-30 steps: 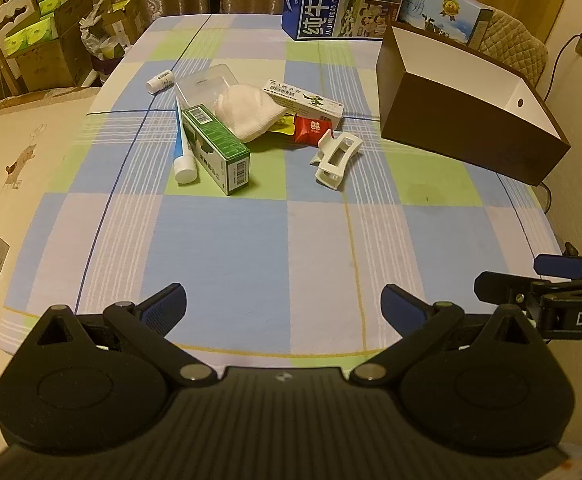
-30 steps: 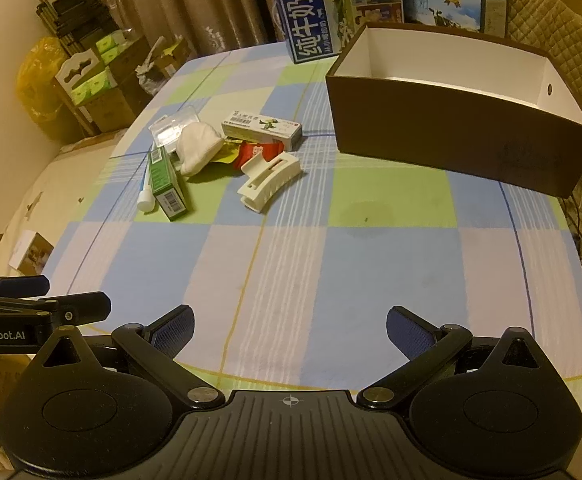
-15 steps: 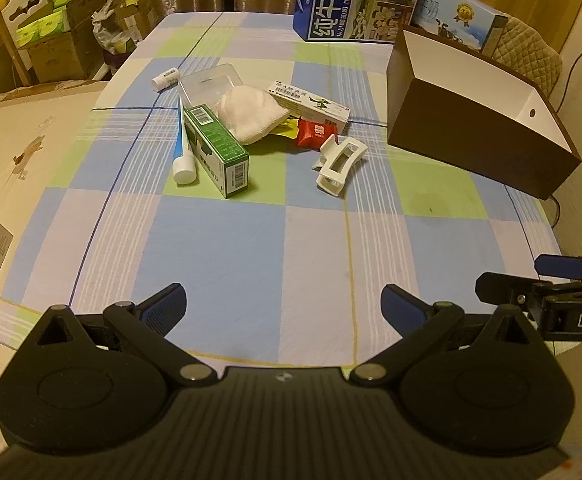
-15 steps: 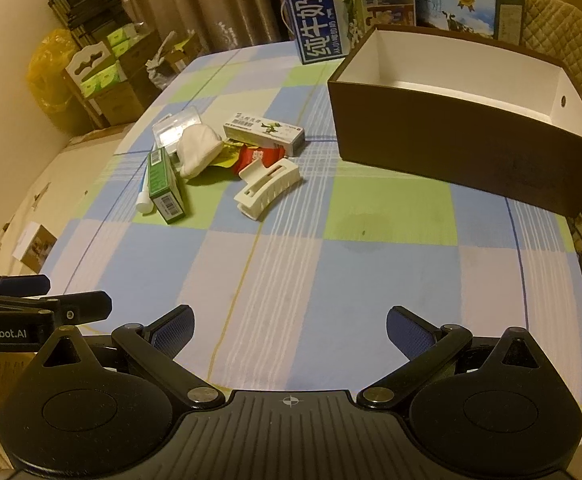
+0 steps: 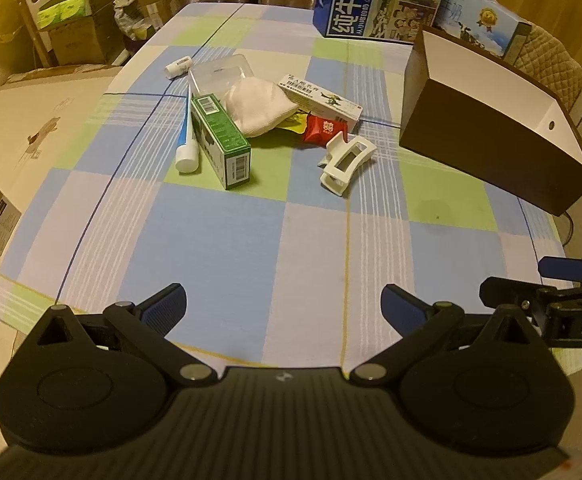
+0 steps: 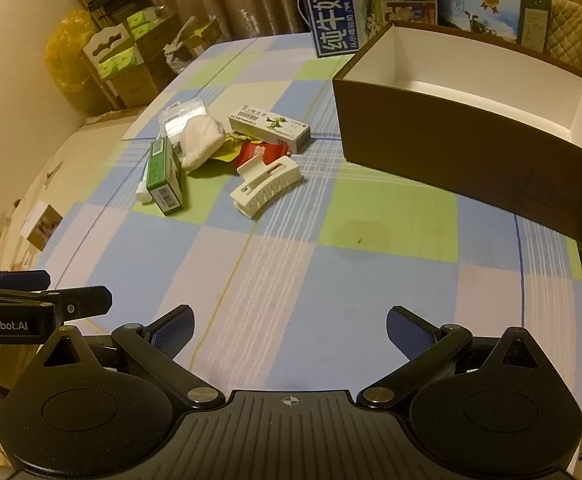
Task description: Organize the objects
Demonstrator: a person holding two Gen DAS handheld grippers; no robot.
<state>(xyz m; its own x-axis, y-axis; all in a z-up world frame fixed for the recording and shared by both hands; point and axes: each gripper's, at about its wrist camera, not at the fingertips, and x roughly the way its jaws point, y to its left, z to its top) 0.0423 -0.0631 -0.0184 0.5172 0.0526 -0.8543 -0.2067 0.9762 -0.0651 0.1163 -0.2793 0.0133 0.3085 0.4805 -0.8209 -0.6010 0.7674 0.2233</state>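
While both tools hang over the near edge of the bench [image 5: 219, 248], nothing is in either one: the left gripper [image 5: 283, 306] has its blue pads spread wide apart over the checked cloth, and the right gripper [image 6: 289, 326] is just as wide and just as empty, the two side by side. Up the bench sits the jumble to be sorted. There's the green box [image 5: 219, 140] lying flat, with a toothpaste tube [image 5: 185, 136] tucked along its left side, white cap toward us. A folded white cloth [image 5: 257, 106] rests partly on a clear plastic case [image 5: 221, 73], and a long white carton [image 5: 319, 100] lies just right of the cloth. A red packet [image 5: 323, 130] peeks out below that carton, a bit of yellow wrapper beside it. The white hair claw [image 5: 345, 162] lies nearest to us on that side, apart from the pile by a sliver. A small white tube [image 5: 177, 67] sits alone at the far left. Over on the right stands the brown box [image 6: 471, 148], open, white inside, nothing visible in it, with milk cartons [image 6: 355, 4] behind it.
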